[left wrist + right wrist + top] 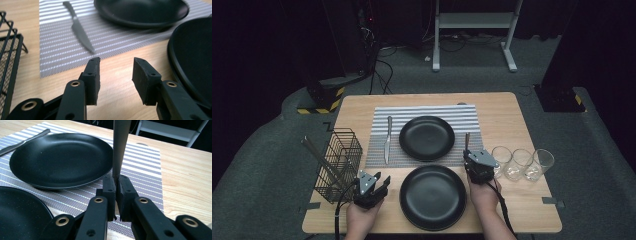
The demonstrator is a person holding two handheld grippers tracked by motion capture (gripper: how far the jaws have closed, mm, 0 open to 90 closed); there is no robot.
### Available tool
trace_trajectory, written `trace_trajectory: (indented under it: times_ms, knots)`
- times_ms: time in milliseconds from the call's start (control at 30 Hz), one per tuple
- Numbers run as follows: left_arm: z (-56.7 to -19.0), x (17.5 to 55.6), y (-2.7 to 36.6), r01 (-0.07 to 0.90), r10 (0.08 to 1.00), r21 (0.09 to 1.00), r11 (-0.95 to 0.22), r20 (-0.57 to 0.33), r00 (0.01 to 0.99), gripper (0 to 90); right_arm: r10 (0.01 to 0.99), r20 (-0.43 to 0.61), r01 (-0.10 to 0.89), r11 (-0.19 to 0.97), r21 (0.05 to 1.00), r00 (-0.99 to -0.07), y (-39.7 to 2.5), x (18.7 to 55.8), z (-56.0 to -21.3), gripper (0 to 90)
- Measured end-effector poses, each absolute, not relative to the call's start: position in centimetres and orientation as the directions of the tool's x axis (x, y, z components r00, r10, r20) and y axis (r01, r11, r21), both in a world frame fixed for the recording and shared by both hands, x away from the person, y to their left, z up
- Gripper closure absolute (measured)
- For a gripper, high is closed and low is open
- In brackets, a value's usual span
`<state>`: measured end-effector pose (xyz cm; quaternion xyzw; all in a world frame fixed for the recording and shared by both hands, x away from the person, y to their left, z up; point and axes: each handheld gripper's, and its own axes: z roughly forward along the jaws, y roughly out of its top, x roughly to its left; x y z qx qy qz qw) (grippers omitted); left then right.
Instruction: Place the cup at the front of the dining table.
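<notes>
My right gripper (469,152) (115,179) is shut on the lower end of a grey metal utensil handle (467,140) (121,145). The handle stands upright over the right edge of the striped placemat (427,111) (145,162); its far end is out of view. A black plate (427,137) (60,157) lies on the placemat, with a knife (387,140) (80,30) to its left. A second black plate (432,197) (195,57) sits on the bare wood nearer me. Left of that plate, my left gripper (380,181) (116,62) is open, jaws apart over bare wood.
A black wire basket (339,165) (7,55) holding long metal utensils (319,157) stands at the table's left edge, close to my left gripper. Three clear glasses (522,162) stand in a row just right of my right gripper. Bare wood shows at the back right.
</notes>
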<state>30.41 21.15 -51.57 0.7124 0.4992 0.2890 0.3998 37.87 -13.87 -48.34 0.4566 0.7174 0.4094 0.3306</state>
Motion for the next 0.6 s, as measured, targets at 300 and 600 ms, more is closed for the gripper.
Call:
trace_trajectory:
  times_ms: [300,600]
  knots:
    - [-52.3,30.4,21.0,0.488,0.939,0.851,-0.196,0.019,0.345,54.3,0.938,-0.104,0.417,0.245,0.875,-0.332,-14.0,38.3,-48.4,85.2]
    - [-52.5,30.4,21.4,0.496,0.938,0.853,-0.16,-0.025,0.345,53.6,0.942,-0.106,0.436,0.245,0.866,-0.319,-13.5,39.1,-48.2,85.0]
